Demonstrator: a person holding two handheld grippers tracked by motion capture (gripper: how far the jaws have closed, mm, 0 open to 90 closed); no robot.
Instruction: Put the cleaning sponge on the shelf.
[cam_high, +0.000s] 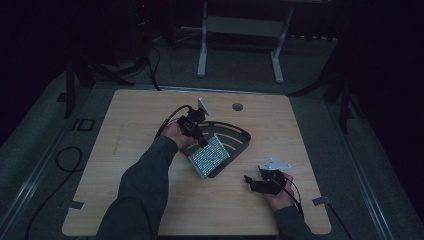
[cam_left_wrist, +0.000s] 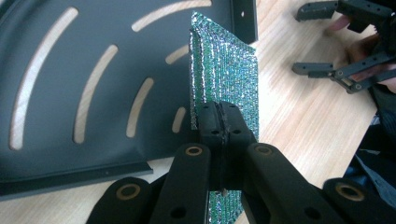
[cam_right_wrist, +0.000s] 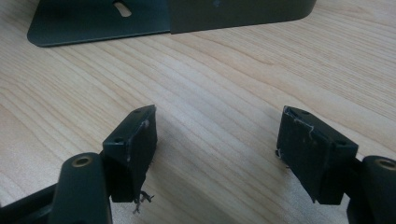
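Jaws clamped on glittery pouch (cam_left_wrist: 224, 74), above rack (cam_left_wrist: 84, 70)

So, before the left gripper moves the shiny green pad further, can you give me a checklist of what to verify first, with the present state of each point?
1. Left gripper is closed on the green pad: ok, both jaws pinch its edge.
2. Pad is lifted free: not ok; in the high view it is tilted, one side over the dark slotted tray, its lower corner near the table.
3. Grip is central: not ok, the jaws hold near one edge, so the pad may swing.
4. Right gripper is open and holds nothing: ok.
5. Right gripper is apart from the pad: ok, it rests on the table beside the tray.
6. Pad stiffness: cannot tell.
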